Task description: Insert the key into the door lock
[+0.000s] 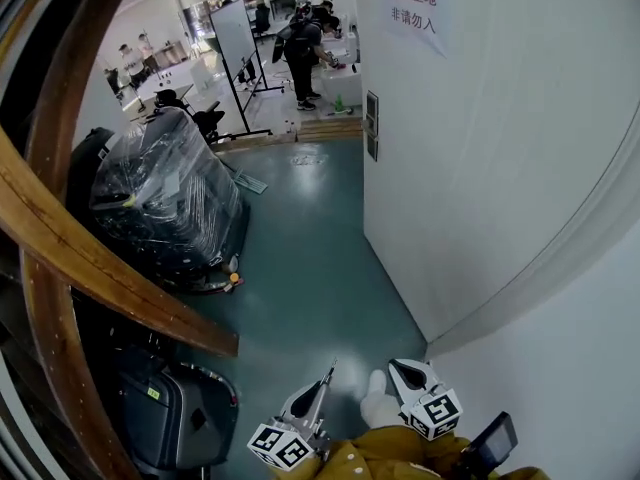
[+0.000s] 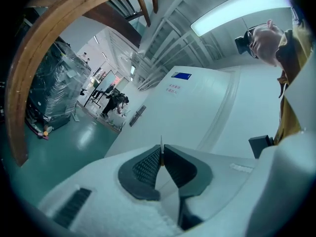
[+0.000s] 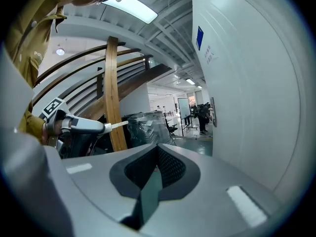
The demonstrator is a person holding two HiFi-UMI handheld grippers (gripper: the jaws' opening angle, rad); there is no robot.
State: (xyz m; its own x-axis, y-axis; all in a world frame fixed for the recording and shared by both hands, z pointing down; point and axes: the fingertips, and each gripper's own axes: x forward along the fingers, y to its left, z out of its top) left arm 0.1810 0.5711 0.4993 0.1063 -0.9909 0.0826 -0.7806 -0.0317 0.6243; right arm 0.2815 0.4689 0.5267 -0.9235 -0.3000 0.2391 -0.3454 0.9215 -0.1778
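Observation:
My left gripper (image 1: 323, 383) is shut on a thin metal key (image 1: 329, 372), whose blade sticks out past the fingertips. In the left gripper view the key (image 2: 161, 141) stands edge-on between the pressed pads, pointing at a white wall (image 2: 197, 107). From the right gripper view, the left gripper (image 3: 81, 126) and its key (image 3: 118, 125) are at the left. My right gripper (image 1: 398, 368) is beside it; its pads (image 3: 165, 163) meet at the tips with nothing between them. No door lock is in view.
A white wall (image 1: 480, 148) with a paper sign (image 1: 412, 13) and a dark panel (image 1: 372, 123) fills the right. A plastic-wrapped machine (image 1: 165, 198), a curved wooden rail (image 1: 100, 268) and a black case (image 1: 175, 413) stand left. Teal floor (image 1: 310, 258) runs ahead towards people (image 1: 303, 48).

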